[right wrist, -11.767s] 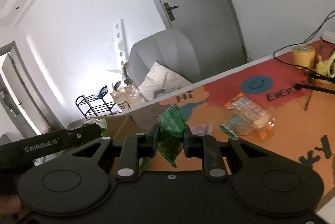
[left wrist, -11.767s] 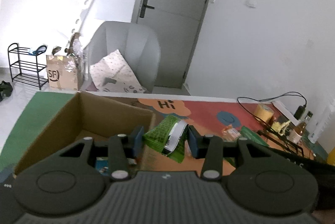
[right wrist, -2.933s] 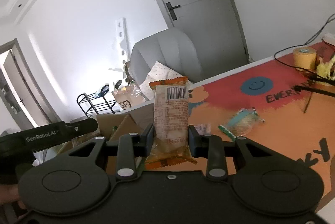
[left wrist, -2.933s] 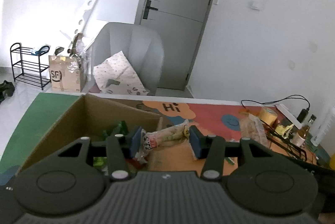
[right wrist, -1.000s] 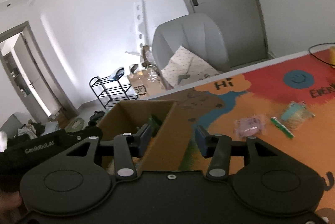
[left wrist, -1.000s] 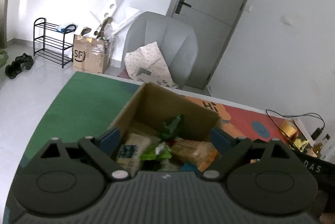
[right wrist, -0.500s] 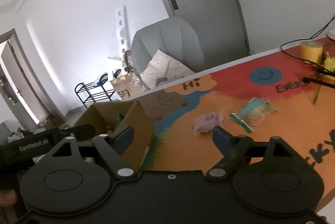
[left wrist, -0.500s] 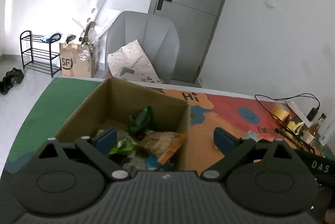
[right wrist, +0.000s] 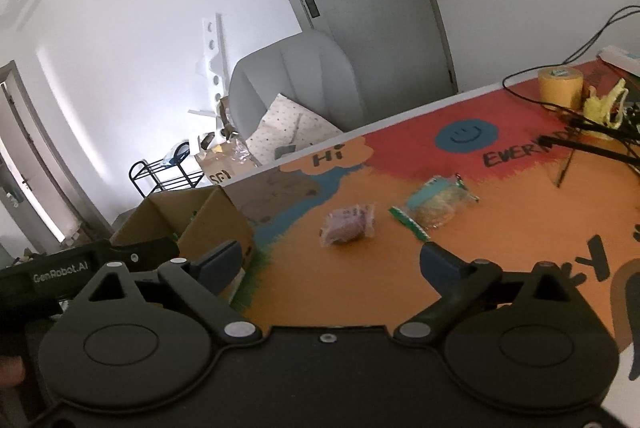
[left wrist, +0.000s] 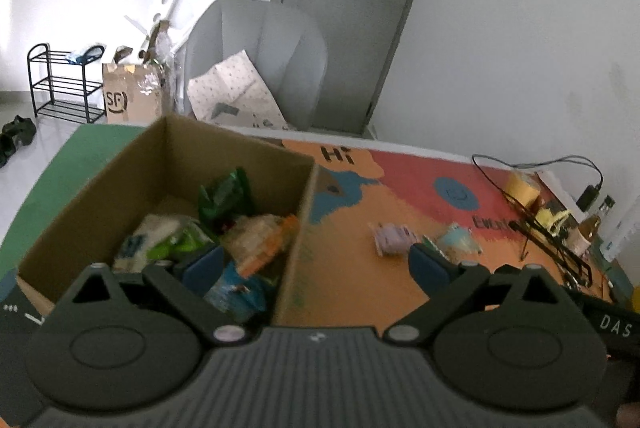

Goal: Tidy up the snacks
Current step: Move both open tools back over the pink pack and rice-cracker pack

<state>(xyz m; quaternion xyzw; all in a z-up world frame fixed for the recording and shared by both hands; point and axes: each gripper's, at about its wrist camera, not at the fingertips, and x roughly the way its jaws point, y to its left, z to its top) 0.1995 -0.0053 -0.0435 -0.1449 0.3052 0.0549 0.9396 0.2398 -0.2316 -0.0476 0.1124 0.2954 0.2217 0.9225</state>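
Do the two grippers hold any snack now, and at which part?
Nothing is held. The left gripper is open and empty; the right gripper, jaws opening, is empty too.

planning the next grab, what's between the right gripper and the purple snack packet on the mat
Only bare orange mat lies between the right gripper, its jaws opening with nothing in them, and the purple snack packet, as the right wrist view shows.
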